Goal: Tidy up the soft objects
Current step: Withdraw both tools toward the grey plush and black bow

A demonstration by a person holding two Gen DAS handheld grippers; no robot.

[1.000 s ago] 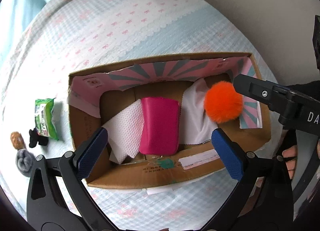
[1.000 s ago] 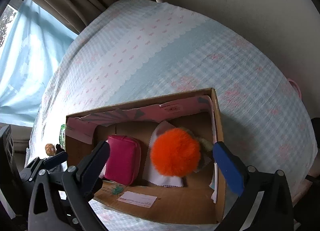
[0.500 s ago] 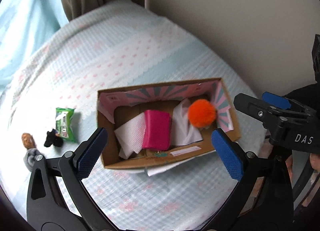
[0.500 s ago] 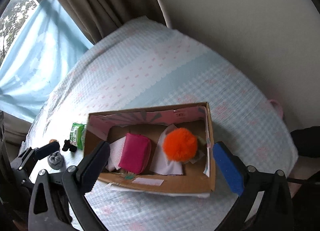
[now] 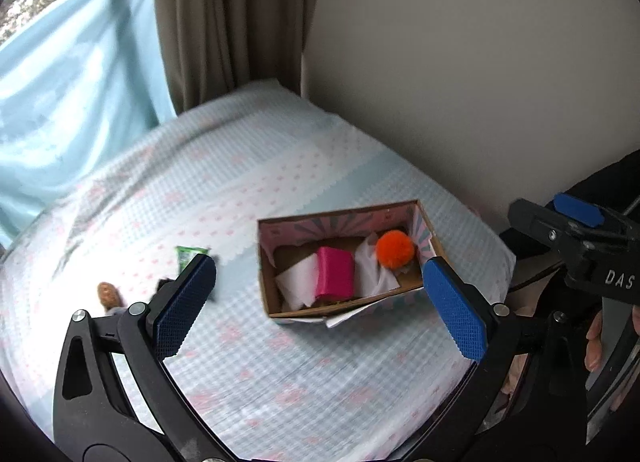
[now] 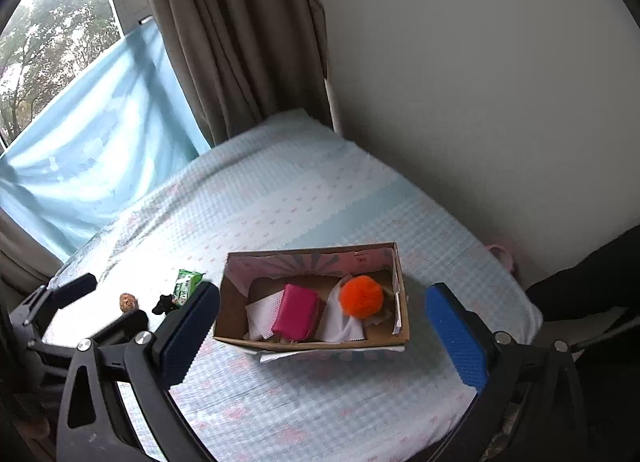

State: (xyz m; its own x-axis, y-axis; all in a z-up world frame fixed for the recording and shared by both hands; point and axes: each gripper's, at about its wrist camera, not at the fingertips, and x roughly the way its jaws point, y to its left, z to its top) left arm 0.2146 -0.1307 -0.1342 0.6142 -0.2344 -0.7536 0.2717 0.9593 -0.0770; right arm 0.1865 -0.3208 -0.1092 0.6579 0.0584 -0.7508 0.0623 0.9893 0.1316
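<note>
Both grippers, left [image 5: 320, 302] and right [image 6: 320, 336], hang spread wide and empty above the bed, pompom [image 6: 361, 296] and pouch [image 6: 295, 312] boxed [image 6: 310, 344] at frame centre, so next looks like grabbing the green pack [image 6: 185, 286] lying centre-left.

Box [image 6: 312, 344] open-topped, reachable from above; pompom [image 6: 361, 296], pink pouch [image 6: 296, 312] fill floor. Wall [image 6: 480, 102] close behind. Small items [image 6: 186, 286] clutter bedspread [image 6: 300, 198] left of box.
</note>
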